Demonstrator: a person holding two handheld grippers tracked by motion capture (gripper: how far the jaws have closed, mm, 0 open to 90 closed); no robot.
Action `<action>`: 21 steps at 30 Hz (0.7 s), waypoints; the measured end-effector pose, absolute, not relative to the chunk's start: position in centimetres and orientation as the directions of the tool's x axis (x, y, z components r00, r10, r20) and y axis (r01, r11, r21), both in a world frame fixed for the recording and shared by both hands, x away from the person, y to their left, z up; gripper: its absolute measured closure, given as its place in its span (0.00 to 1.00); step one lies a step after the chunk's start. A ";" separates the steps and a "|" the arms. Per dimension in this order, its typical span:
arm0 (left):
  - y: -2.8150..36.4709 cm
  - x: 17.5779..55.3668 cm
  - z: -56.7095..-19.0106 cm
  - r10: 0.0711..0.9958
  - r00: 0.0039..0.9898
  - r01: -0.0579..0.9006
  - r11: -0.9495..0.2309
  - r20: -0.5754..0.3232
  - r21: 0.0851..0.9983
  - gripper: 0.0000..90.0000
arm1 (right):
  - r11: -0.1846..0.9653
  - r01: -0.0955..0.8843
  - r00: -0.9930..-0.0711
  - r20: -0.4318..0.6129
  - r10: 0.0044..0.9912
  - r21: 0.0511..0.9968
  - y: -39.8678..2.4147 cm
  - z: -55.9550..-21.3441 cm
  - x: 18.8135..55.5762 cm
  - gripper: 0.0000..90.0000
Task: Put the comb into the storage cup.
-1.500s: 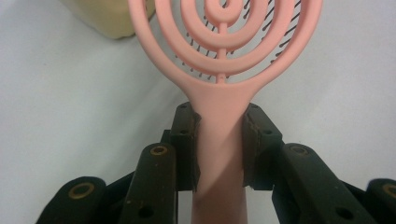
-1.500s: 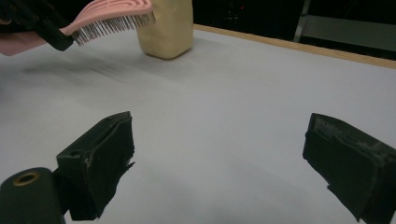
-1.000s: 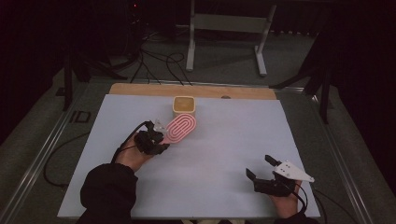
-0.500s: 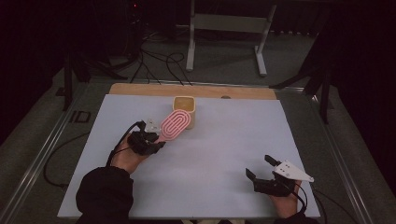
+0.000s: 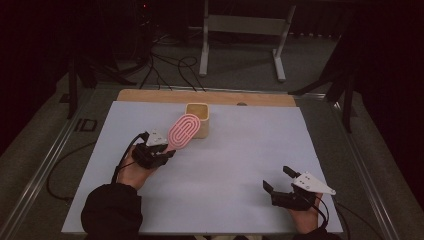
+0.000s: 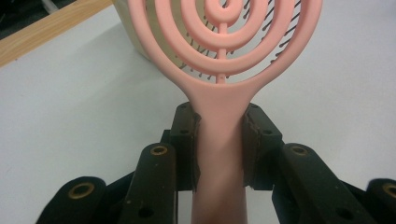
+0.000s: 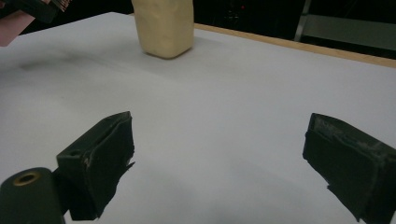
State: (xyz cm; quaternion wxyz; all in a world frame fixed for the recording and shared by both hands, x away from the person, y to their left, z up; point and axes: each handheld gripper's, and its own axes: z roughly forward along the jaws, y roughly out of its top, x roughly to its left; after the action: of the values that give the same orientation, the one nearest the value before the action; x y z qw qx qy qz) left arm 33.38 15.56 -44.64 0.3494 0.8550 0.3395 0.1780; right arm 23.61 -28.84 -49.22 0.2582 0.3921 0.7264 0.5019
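The left gripper [image 5: 167, 150] is pinching the pink hairbrush [image 5: 183, 131] by its handle (pads pressing both sides), the head lying at one o'clock against the cream cup [image 5: 198, 120]; the right gripper [image 5: 278, 180] is resting at five o'clock, jaws spreading wide over the white table [image 5: 250, 145].

Black sleeves; black left gripper [image 5: 167, 152], brass-ringed holes; right gripper [image 5: 278, 179] — grey three-cornered plate, probably black cable.
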 end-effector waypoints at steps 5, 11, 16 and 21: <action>16.0 32.9 -45.2 0.695 0.717 0.438 -0.513 0.058 0.738 0.77 | 0.189 0.313 -0.559 0.019 0.829 0.931 -28.8 -49.3 23.6 0.09; 17.3 32.2 -45.4 0.698 0.714 0.426 -0.486 0.046 0.763 0.77 | 0.191 0.315 -0.559 0.019 0.829 0.930 -28.8 -49.3 23.7 0.09; 18.2 31.7 -45.7 0.716 0.697 0.416 -0.439 0.030 0.797 0.77 | 0.194 0.315 -0.559 0.017 0.829 0.929 -28.7 -49.3 23.7 0.09; 18.2 31.4 -46.0 0.717 0.696 0.403 -0.428 0.033 0.809 0.77 | 0.197 0.316 -0.560 0.014 0.829 0.928 -28.6 -49.4 23.7 0.09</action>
State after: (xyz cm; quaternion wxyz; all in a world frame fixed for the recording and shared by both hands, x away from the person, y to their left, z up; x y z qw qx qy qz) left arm 31.41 18.16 -46.05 0.4127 0.8233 0.3401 0.1903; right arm 23.72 -28.59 -49.37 0.2576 0.3921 0.7295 0.4978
